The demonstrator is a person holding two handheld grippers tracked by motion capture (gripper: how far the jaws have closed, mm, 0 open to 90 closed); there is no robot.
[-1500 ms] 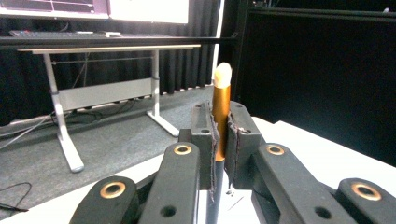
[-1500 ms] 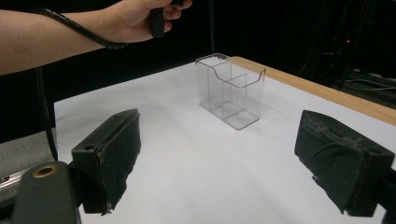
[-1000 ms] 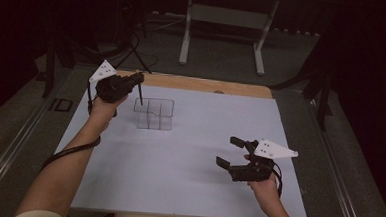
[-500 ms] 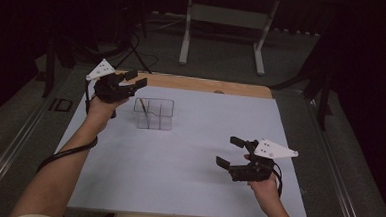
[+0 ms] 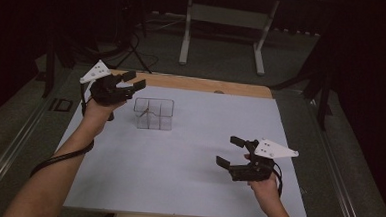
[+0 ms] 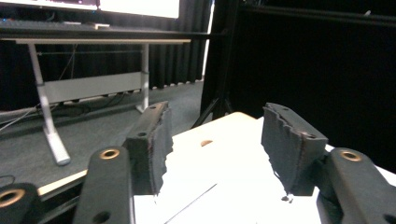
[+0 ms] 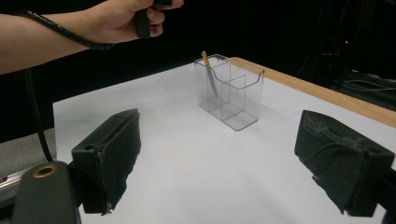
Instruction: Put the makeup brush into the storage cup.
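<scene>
The clear divided organizer (image 5: pixel 153 113) stands toward the surface's (image 5: pixel 187 188) ten o'clock, short of the wooden far edge, open white sheet all around. In the right gripper view a wooden-handled knife (image 7: pixel 209 77) leans blade-down in its far compartment. The left hand-held gripper (image 5: pixel 128 82), jaws just spreading with nothing between them, hovers at the organizer's nine o'clock. The right hand-held gripper (image 5: pixel 233 151) is spread, empty, at four o'clock.

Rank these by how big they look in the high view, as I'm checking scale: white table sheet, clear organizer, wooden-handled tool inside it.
1. white table sheet
2. clear organizer
3. wooden-handled tool, a thin sliver inside the organizer
</scene>
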